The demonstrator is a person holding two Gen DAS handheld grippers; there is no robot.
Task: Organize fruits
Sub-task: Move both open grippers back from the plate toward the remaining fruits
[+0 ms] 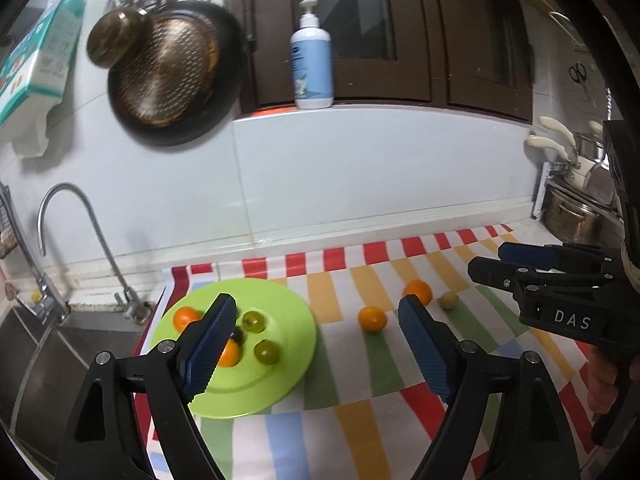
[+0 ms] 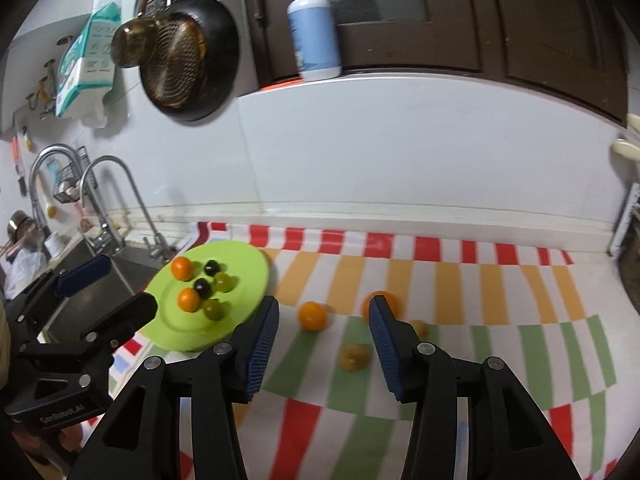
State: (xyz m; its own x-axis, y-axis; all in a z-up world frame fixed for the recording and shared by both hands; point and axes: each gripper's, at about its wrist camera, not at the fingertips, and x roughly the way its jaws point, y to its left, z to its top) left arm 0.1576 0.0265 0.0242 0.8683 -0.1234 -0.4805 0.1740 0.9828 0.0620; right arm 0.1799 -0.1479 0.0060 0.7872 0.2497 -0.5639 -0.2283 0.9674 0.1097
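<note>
A green plate (image 1: pixel 280 368) (image 2: pixel 244 268) lies on the left of the striped cloth and holds two oranges, two green grapes and two dark grapes. Loose on the cloth are two oranges (image 1: pixel 372 319) (image 1: pixel 418 290) (image 2: pixel 312 315) (image 2: pixel 384 300) and small yellow-green fruits (image 1: pixel 449 300) (image 2: pixel 353 357) (image 2: pixel 420 327). My left gripper (image 1: pixel 318 344) is open and empty above the plate's right edge. My right gripper (image 2: pixel 324 344) is open and empty above the loose fruits; it also shows in the left wrist view (image 1: pixel 492 260).
The striped cloth (image 1: pixel 360 420) covers the counter. A sink (image 1: pixel 48 352) with taps (image 1: pixel 80 248) is at the left. Pans hang on the wall (image 1: pixel 168 76). A pump bottle (image 1: pixel 312 60) stands on the ledge. Pots (image 1: pixel 576 208) stand at the right.
</note>
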